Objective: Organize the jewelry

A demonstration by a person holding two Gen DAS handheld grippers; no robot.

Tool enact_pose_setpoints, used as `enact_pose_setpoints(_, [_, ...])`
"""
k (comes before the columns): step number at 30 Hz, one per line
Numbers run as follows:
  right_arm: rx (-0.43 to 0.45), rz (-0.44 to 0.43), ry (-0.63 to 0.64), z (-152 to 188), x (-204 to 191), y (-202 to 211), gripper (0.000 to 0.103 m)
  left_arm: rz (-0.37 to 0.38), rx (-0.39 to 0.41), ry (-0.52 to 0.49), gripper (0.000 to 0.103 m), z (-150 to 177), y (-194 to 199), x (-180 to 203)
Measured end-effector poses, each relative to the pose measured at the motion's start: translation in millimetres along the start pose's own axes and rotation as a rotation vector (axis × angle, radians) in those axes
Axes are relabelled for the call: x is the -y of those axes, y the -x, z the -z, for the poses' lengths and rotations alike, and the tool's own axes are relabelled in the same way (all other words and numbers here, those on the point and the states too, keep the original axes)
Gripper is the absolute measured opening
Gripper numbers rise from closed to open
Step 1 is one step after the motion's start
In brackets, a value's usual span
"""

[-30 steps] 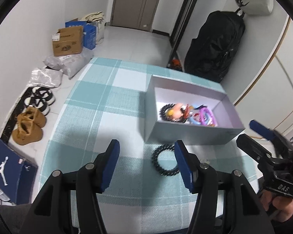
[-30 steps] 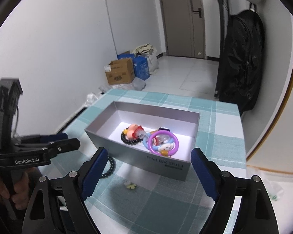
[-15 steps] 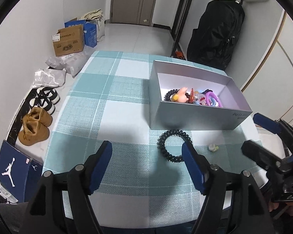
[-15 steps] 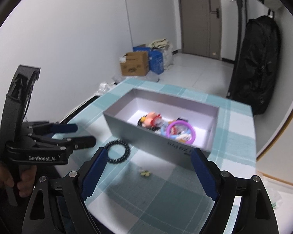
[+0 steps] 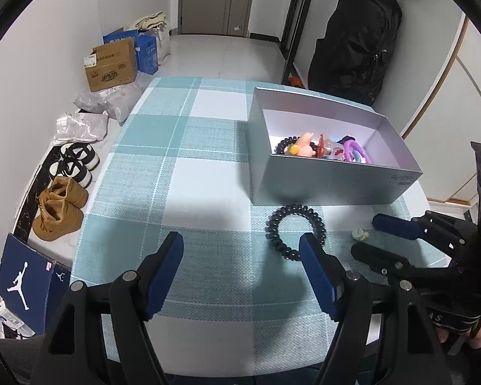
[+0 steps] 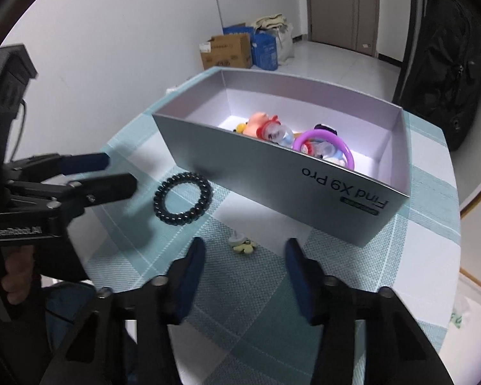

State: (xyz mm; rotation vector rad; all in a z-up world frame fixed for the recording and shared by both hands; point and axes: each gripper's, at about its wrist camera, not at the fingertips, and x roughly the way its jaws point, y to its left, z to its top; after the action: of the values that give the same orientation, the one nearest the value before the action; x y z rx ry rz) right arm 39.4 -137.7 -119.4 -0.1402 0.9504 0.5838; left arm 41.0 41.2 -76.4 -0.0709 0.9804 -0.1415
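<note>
A small yellow-and-white charm point(image 6: 240, 243) lies on the teal checked tablecloth in front of the grey box point(image 6: 272, 179). My right gripper point(image 6: 244, 245) is low over it, jaws closing. The charm sits between the fingertips, and the pads are clear of it. A black coil bracelet point(image 5: 274, 221) lies left of the charm point(image 5: 359, 234), just beyond my left gripper point(image 5: 242, 250), which is open and empty. From the left wrist view, the right gripper point(image 5: 364, 235) brackets the charm. The box point(image 5: 336, 186) holds a purple ring point(image 6: 324, 134), a black bracelet and several colourful pieces.
The table's right edge runs close behind the box. On the floor to the left are shoes point(image 5: 59, 208), a cardboard carton point(image 5: 110, 64) and bags. A black backpack point(image 5: 352, 41) hangs at the far wall. A hand point(image 6: 12, 276) holds the left gripper point(image 6: 122, 173).
My right gripper has dropped toward the table and its jaws have narrowed around the charm. The left gripper's jaws have widened a little and it has drawn back from the box.
</note>
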Motion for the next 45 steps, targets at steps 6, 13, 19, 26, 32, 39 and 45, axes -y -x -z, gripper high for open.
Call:
enact_pose_setpoints(6, [0.004, 0.003, 0.007, -3, -2, -2, 0.024, -0.001, 0.001, 0.002, 0.071, 1, 1, -3])
enact_pose_setpoints(13, [-0.002, 0.050, 0.106, 3, -15, 0, 0.015, 0.019, 0.009, -0.003, 0.071, -1, 0, -1])
enact_pose_setpoints(19, [0.015, 0.026, 0.053, 1, -6, 8, 0.015, 0.068, -0.015, -0.009, 0.071, 0, -4, 2])
enact_pose_setpoints(26, [0.056, -0.003, 0.009, -5, 3, 22, 0.015, 0.094, -0.046, -0.012, 0.071, -1, -12, 12])
enact_pose_setpoints(32, [0.088, -0.024, -0.031, -5, 11, 34, 0.015, 0.109, -0.063, -0.036, 0.071, -3, -21, 26])
enact_pose_setpoints(39, [0.106, -0.035, -0.047, -4, 17, 42, 0.015, 0.057, -0.092, -0.071, 0.071, -5, -31, 40])
enact_pose_setpoints(45, [0.119, -0.037, -0.069, -2, 21, 48, 0.015, -0.032, -0.084, -0.142, 0.072, 2, -31, 50])
